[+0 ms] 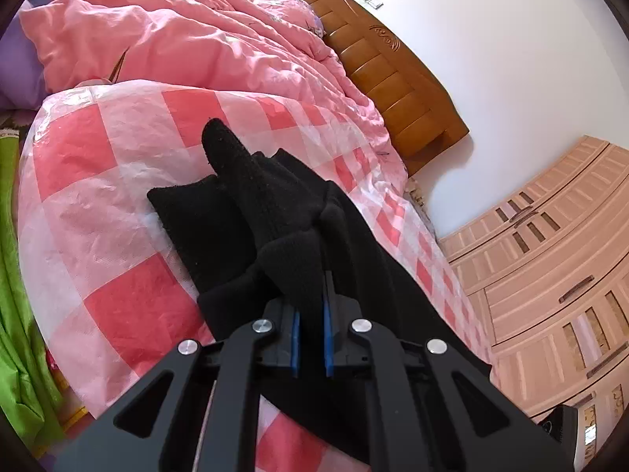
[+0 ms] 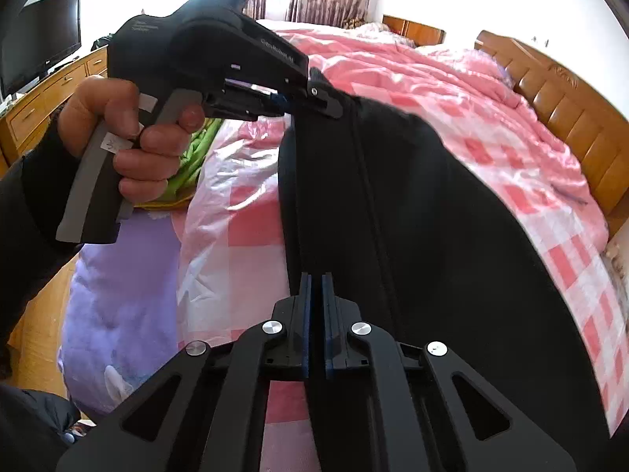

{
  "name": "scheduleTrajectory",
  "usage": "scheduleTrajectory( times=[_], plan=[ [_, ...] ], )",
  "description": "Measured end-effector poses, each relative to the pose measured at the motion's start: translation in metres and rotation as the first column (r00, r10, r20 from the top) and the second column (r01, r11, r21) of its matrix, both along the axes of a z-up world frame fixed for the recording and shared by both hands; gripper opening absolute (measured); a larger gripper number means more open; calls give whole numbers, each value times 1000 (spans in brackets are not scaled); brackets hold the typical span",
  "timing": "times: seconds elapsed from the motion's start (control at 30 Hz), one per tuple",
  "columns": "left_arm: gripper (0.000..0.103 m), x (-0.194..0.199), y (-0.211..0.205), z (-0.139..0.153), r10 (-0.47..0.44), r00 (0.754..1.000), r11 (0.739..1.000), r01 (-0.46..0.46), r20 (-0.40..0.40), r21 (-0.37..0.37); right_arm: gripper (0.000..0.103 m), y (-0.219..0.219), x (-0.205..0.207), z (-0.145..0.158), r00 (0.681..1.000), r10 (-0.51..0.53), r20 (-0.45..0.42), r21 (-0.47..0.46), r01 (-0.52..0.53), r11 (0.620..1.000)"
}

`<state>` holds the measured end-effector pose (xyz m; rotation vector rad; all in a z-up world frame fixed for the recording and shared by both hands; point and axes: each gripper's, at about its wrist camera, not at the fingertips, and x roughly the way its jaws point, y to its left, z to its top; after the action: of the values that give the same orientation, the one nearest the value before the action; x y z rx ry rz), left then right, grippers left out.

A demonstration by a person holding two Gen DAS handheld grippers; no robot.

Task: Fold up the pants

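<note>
Black pants [image 2: 412, 212] are lying stretched along a bed, over a pink-and-white checked plastic sheet [image 1: 118, 181], with one end bunched and lifting off the sheet. The left tongs [image 1: 312, 303] are clamping that bunched black fabric between their blue pads, while the right tongs [image 2: 316, 295] are sitting closed at the near end of the pants, pinching the cloth's edge. A hand [image 2: 118, 133] is gripping the left tool's grey handle, and beyond are lying a rumpled pink quilt [image 1: 188, 35] and a wooden headboard [image 1: 385, 74].
</note>
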<state>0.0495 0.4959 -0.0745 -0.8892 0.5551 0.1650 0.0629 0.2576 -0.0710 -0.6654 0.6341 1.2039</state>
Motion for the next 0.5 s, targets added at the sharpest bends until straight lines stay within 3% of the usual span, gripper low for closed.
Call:
scheduleTrajectory(
  times=[0.17,0.33,0.5],
  plan=[
    [8,-12,1,5,8,1000,1000,-8,23,25,5,-7,-12,25,1000,8,15,65,-9,998],
    [8,-7,6,-30,7,998,1000,-8,-55,-9,5,2,-8,1,1000,2,-13,-3,-2,1000],
    [16,-11,1,-24,33,997,999,-32,-68,16,9,6,-8,-10,999,-11,-41,-26,10,1000]
  ],
)
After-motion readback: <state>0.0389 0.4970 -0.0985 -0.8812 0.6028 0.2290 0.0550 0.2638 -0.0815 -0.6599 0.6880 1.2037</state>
